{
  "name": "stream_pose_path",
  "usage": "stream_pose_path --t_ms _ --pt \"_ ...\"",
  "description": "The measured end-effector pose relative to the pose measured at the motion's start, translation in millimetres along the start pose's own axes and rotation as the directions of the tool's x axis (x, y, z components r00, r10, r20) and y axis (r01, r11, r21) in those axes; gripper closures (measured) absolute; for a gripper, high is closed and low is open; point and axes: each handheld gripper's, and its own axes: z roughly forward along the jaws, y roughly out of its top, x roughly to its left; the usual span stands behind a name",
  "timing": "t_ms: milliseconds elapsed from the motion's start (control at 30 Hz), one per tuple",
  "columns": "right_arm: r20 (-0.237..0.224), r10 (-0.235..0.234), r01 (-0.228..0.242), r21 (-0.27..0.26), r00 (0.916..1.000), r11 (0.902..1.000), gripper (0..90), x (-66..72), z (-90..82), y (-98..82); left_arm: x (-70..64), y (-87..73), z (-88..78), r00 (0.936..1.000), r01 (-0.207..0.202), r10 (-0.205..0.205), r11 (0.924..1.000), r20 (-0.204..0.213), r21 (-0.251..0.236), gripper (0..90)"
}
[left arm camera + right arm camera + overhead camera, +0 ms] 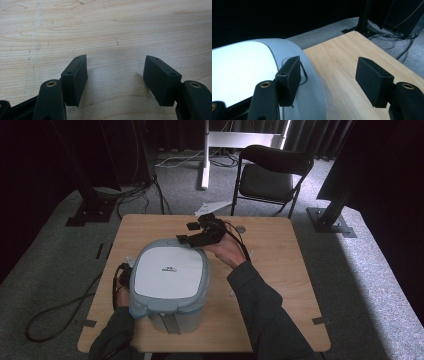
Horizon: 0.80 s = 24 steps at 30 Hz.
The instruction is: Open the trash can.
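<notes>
A grey bin with a white lid (170, 275) stands on the wooden table (280, 270), with a blue liner showing under its rim at the front left. My right gripper (187, 233) hovers open at the bin's far edge. In the right gripper view, the right gripper (329, 72) has one jaw over the grey rim (309, 75) and the other over bare wood, with nothing between them. My left gripper (123, 276) sits low beside the bin's left side. In the left gripper view, the left gripper (116, 71) is open over the bare tabletop (112, 30).
A black folding chair (272, 172) and a white stand base (205, 165) are on the carpet beyond the table. Cables (55, 315) trail over the floor at the left. Black posts (332, 205) flank the table. Bare wood lies to the right of the bin.
</notes>
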Motion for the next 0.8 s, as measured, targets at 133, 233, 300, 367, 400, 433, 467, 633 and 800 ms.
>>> stream_pose_path --t_ms 133,233,300,367,400,433,467,633,800 --pt "-0.032 0.006 -0.006 0.008 0.9995 1.0 36.2 -0.8 2.1 1.3 0.0 0.0 0.0 1.0 0.0 0.0 1.0 0.0 0.0 36.3" --pt "-0.033 -0.003 0.004 0.026 0.9995 0.9997 36.8 -1.0 2.8 3.8 0.0 0.0 0.0 1.0 0.0 0.0 1.0 0.0 0.0 36.2" --pt "-0.038 -0.004 0.005 0.035 0.9993 0.9994 37.3 -2.0 3.4 5.0 0.0 0.0 0.0 1.0 0.0 0.0 1.0 0.0 0.0 36.2" --pt "-0.035 0.003 -0.001 0.043 0.9994 0.9991 38.6 -2.9 3.7 5.5 0.0 0.0 0.0 1.0 0.0 0.0 1.0 0.0 0.0 36.2" --pt "-0.028 0.001 0.0 0.046 0.9996 0.9989 39.9 -4.2 4.3 5.5 -0.2 0.0 0.0 1.0 0.001 -0.001 1.0 -0.001 -0.001 36.3" --pt "-0.016 0.003 -0.002 0.05 0.9999 0.9987 41.0 -5.2 4.9 5.5 -0.1 0.0 0.1 1.0 0.001 -0.001 1.0 -0.001 -0.001 36.3" --pt "-0.022 0.011 -0.01 0.05 0.9997 0.9987 40.8 -7.2 5.1 5.1 -0.1 0.0 0.1 1.0 0.001 -0.001 1.0 -0.001 -0.001 36.2" --pt "-0.039 0.017 -0.015 0.048 0.9991 0.9987 38.3 -7.8 2.9 6.4 0.0 0.1 0.0 1.0 -0.001 0.001 1.0 0.0 0.0 36.2" --pt "-0.008 0.042 -0.042 0.037 0.9991 0.9984 36.9 -12.8 -1.8 4.5 0.0 0.1 0.0 1.0 0.0 0.0 1.0 0.0 0.0 36.3"
